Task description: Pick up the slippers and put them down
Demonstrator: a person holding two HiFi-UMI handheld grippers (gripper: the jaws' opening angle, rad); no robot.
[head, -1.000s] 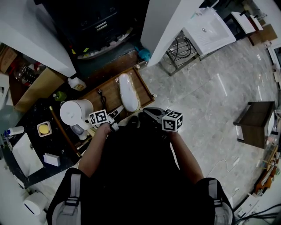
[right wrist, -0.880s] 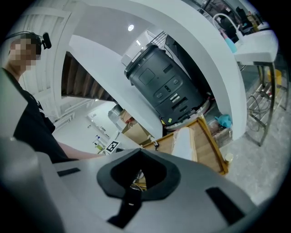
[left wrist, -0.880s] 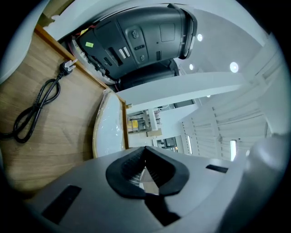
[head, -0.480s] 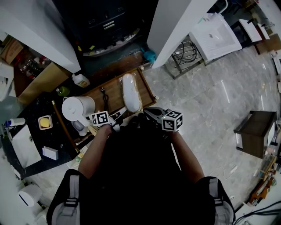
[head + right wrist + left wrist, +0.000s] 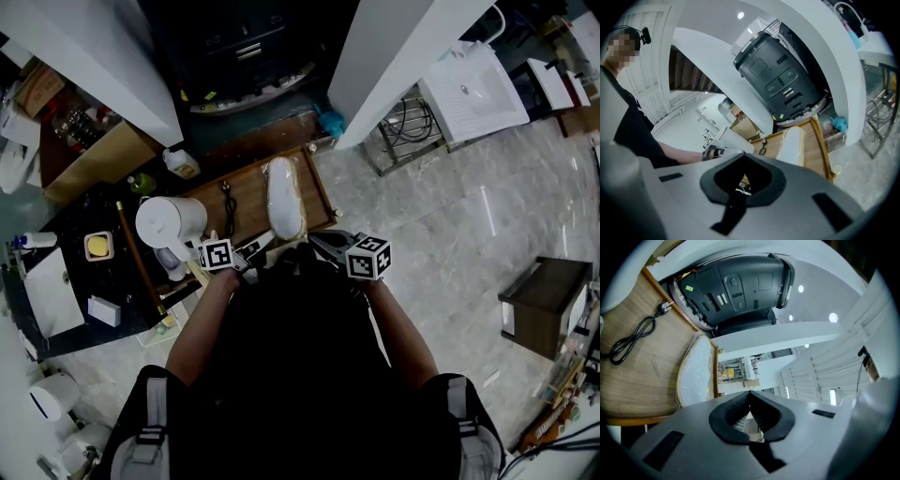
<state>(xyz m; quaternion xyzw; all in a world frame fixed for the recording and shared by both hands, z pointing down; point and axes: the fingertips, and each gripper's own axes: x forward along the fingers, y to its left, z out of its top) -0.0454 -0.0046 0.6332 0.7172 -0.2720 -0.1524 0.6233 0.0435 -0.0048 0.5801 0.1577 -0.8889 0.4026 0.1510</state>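
Well, your left gripper (image 5: pixel 750 394) has its jaws pressed together, tip to tip, with nothing between them and nothing touched. Ahead of it, one white slipper (image 5: pixel 696 376) lies on the wooden tray (image 5: pixel 642 357), close along the tray's right rim and apart from both grippers. To the slipper's left on the same tray sits one coiled black cable (image 5: pixel 633 336). Your right gripper (image 5: pixel 744 157) has its jaws closed the same way, and it is empty too.

You can count two grippers, one slipper, one tray, one cable and one dark appliance (image 5: pixel 740 287) standing behind the tray.

From the head view alone you get the brown side table (image 5: pixel 539 300) out on the floor at far right. The left gripper view shows the cable's plug plainly. The right gripper view alone takes in a forearm (image 5: pixel 675 152) reaching in from the left.
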